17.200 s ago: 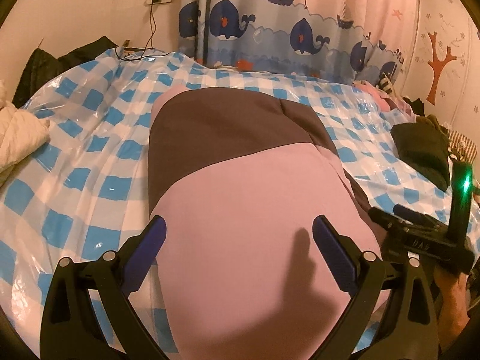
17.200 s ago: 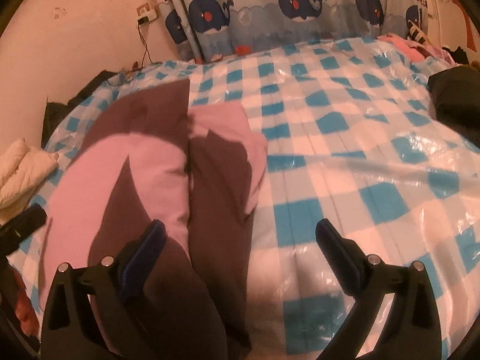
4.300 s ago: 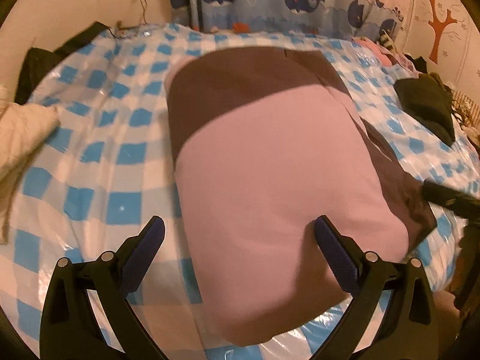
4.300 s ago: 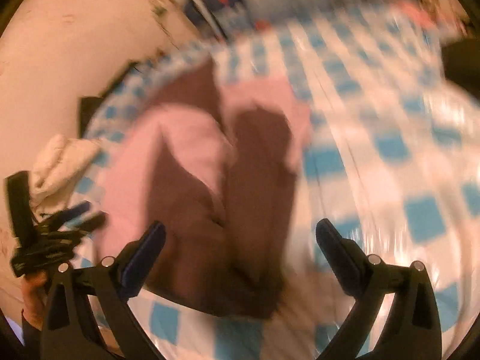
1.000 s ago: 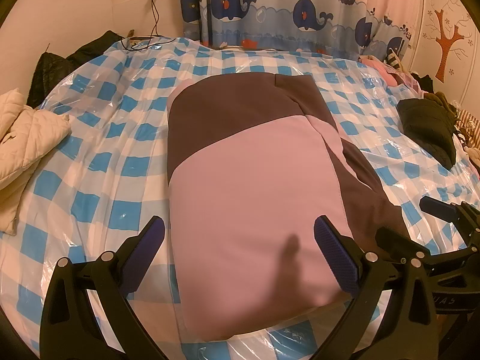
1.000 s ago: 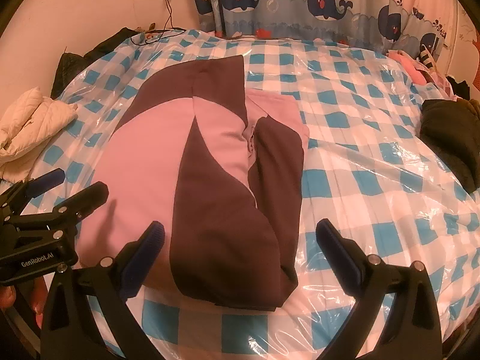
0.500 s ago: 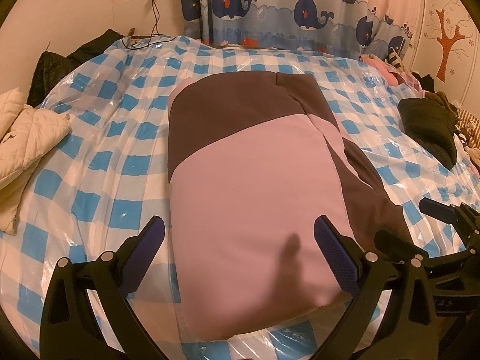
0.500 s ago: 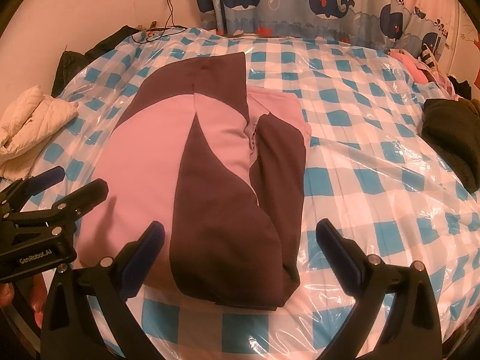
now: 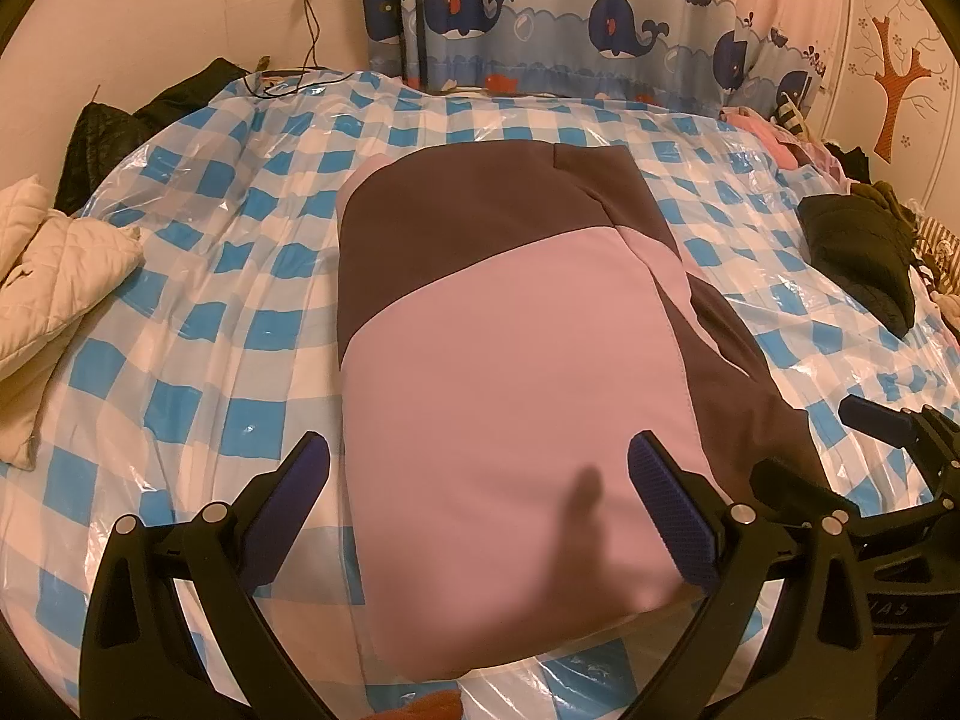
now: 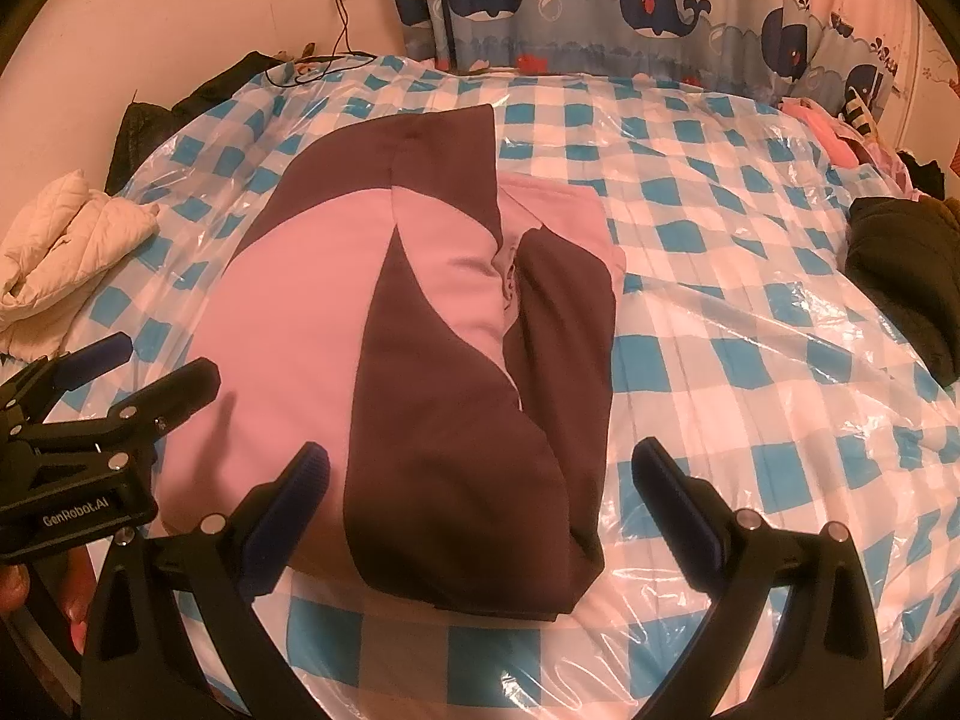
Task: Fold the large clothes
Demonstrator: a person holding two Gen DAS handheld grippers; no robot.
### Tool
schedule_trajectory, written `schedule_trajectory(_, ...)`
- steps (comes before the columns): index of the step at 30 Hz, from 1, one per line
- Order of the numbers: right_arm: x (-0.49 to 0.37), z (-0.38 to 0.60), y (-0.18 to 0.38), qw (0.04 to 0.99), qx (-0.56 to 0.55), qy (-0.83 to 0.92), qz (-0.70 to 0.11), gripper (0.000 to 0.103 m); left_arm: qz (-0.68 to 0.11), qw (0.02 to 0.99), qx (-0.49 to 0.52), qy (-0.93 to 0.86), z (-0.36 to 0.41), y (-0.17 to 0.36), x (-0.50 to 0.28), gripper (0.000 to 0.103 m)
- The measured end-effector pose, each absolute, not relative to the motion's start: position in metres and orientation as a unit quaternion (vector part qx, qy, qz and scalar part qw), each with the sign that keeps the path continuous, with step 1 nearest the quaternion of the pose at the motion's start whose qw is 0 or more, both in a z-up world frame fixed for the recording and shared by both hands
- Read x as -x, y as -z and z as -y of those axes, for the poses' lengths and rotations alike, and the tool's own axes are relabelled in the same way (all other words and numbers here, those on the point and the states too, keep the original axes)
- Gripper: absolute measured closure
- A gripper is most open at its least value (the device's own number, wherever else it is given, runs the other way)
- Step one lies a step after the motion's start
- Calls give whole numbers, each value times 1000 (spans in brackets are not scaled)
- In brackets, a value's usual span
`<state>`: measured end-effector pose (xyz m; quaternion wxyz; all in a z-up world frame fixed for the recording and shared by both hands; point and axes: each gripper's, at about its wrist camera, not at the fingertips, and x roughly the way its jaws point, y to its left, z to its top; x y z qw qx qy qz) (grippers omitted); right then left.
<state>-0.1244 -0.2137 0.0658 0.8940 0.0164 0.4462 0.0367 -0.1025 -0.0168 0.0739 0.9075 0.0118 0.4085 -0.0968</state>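
A pink and dark brown garment (image 9: 510,360) lies partly folded on the bed, with its sleeves laid over its right side (image 10: 444,372). My left gripper (image 9: 480,516) is open and empty, held above the garment's near hem. My right gripper (image 10: 480,510) is open and empty, above the near end of the brown part. Each gripper shows in the other's view: the right one at the right edge (image 9: 840,480), the left one at the left edge (image 10: 114,408).
The bed has a blue and white checked sheet under clear plastic (image 9: 198,360). A cream quilted jacket (image 9: 54,264) lies at the left edge. A dark garment (image 9: 858,252) lies at the right. Black clothes (image 10: 180,108) and a whale curtain (image 9: 540,18) are at the back.
Over the last second both grippers stay open and nearly still above the garment's near end. The garment has not moved.
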Motion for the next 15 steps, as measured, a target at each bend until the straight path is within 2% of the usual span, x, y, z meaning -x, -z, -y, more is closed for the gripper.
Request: schedule_trajectory(15, 124, 214, -66, 894, -16, -38, -446, 7, -407, 908, -12, 96, 13, -74, 102, 8)
